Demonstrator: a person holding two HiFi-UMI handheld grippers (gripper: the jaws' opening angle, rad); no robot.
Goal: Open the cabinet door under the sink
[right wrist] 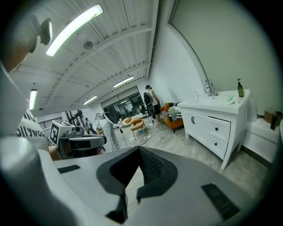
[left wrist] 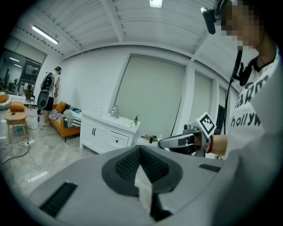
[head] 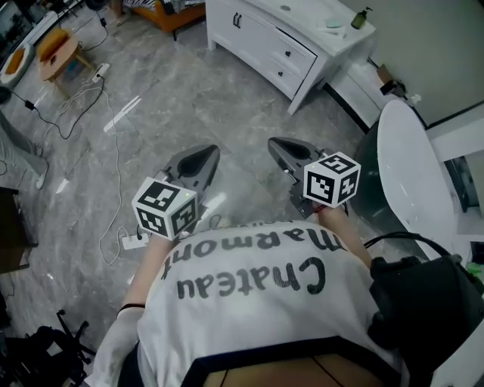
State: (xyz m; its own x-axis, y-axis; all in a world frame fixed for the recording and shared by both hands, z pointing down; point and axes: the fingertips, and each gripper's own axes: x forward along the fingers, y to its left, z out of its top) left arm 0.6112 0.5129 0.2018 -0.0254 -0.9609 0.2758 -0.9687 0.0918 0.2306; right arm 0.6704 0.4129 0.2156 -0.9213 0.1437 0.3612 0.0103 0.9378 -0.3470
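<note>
Holding both grippers out ahead of the torso, low centre of the head view, the person stands on the grey floor [head: 189, 98], well apart from the cabinet.

Left gripper [head: 201, 159]: jaws pressed together with nothing between them. Its own view shows the ribbed pads [left wrist: 126, 164] meeting at the tip.

Right gripper [head: 286, 150]: jaws likewise closed and empty, with its pads [right wrist: 152, 165] meeting at the tip in its own view.

The 2 grippers sit side by side with a gap between them, both tilted slightly down toward the floor.

White cabinet [head: 310, 30]: upper middle of the head view, against the wall. Its door [head: 246, 26] takes the left part of the front, with 2 dark handles side by side. It lies flush with the front, so it is closed. 2 drawers [head: 291, 57] fill the right part. A faucet [right wrist: 208, 87] and a soap bottle [head: 361, 17] stand on top.

Left of the cabinet in the left gripper view are an orange sofa [left wrist: 58, 120] and a standing person [left wrist: 47, 95].
</note>
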